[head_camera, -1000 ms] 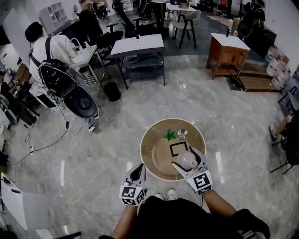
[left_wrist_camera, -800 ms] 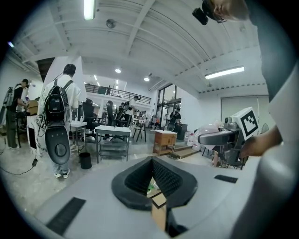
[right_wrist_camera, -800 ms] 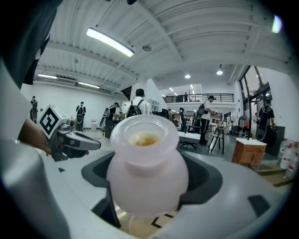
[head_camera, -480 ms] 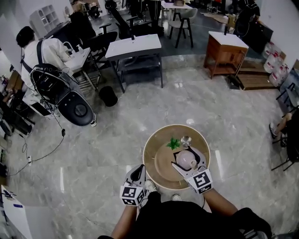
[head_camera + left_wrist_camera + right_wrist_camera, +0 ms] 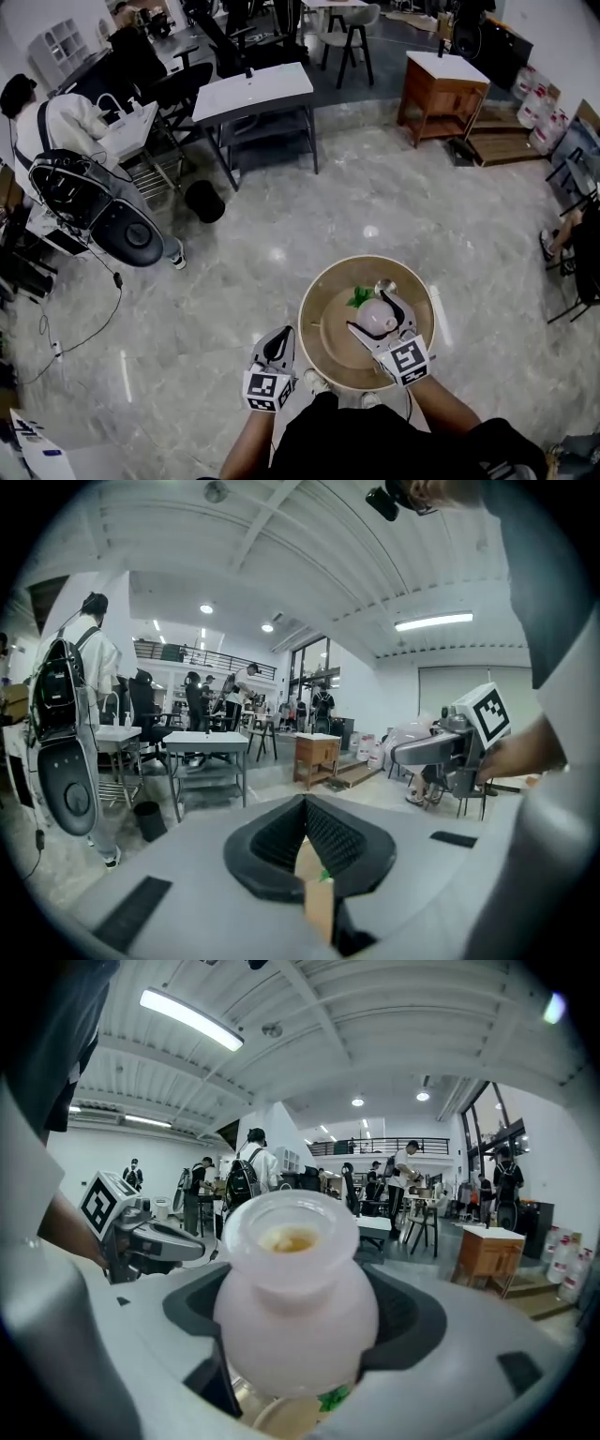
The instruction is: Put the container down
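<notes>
In the head view a pale, frosted, round-bellied container (image 5: 377, 318) hangs over the round wooden table (image 5: 317, 349), with my right gripper (image 5: 375, 315) shut on its body. The right gripper view shows the container (image 5: 295, 1321) upright between both jaws, its mouth open, something yellowish inside. A small green leafy piece (image 5: 359, 297) and a small shiny metal thing (image 5: 385, 286) lie on the table just beyond it. My left gripper (image 5: 278, 340) hovers off the table's left rim, jaws shut and empty (image 5: 305, 805).
A white desk (image 5: 251, 89) and a wooden cabinet (image 5: 439, 80) stand farther back on the marble floor. A black bin (image 5: 202, 201) and a person with a large backpack (image 5: 56, 122) are at the left. Someone's feet (image 5: 553, 246) show at the right edge.
The right gripper with the container has shifted a little farther across the table, toward the green piece, and now covers the black square mark. The left gripper has kept its place.
</notes>
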Tool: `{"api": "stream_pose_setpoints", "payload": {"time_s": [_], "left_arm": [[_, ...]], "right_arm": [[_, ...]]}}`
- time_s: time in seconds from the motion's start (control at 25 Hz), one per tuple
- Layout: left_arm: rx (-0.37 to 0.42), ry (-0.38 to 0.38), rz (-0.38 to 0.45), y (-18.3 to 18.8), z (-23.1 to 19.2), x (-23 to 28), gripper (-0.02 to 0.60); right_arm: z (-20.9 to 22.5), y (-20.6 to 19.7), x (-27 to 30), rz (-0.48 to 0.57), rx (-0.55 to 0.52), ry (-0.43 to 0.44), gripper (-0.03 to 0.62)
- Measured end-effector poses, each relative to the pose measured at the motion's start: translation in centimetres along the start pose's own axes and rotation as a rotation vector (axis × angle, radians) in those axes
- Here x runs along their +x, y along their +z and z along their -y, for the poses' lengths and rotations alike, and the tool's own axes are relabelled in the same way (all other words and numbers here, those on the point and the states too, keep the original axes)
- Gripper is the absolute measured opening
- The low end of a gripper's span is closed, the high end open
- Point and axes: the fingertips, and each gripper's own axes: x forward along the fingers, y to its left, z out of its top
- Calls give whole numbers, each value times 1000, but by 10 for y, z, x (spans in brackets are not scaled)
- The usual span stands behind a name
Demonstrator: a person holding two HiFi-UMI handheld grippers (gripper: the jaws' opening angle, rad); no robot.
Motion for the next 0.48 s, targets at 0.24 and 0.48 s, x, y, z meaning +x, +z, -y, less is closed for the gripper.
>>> {"api": "stream_pose_setpoints", "payload": {"time_s": [0.24,0.48], "left_arm": [[9,-27,-53,-26,-36,19,-6],[-3,23,-75,-55,-62,43,-6]], "right_arm": [[2,-25,41,-53,39,-28,410],[3,-73,79,-105,49,3,410]]}}
